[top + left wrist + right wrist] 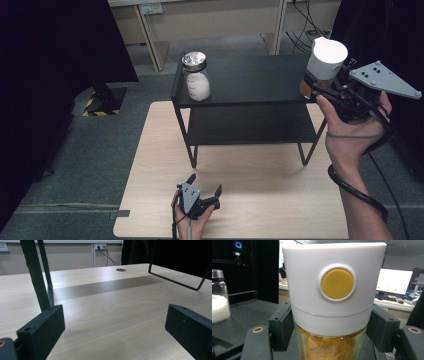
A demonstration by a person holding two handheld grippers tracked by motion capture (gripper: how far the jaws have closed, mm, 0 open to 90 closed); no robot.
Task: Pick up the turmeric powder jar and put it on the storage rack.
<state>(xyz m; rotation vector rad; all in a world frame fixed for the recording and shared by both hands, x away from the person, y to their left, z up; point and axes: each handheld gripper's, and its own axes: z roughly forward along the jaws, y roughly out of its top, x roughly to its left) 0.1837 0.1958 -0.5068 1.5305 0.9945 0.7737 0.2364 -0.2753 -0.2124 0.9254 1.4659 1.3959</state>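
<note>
Right gripper (320, 86) clamped on a glass jar (332, 345) with orange contents and a tall white lid (326, 57), jaws pressing both sides just under the lid, yellow button (337, 283) facing the gripper's camera. Jar held upright at the right end of the black shelf's (250, 80) top board. Beyond it to the left, well apart, a salt jar (196, 77) with a metal cap. Left gripper (204, 191) open and holding nothing, low over the wooden table (250, 200), shelf legs ahead of its jaws.
</note>
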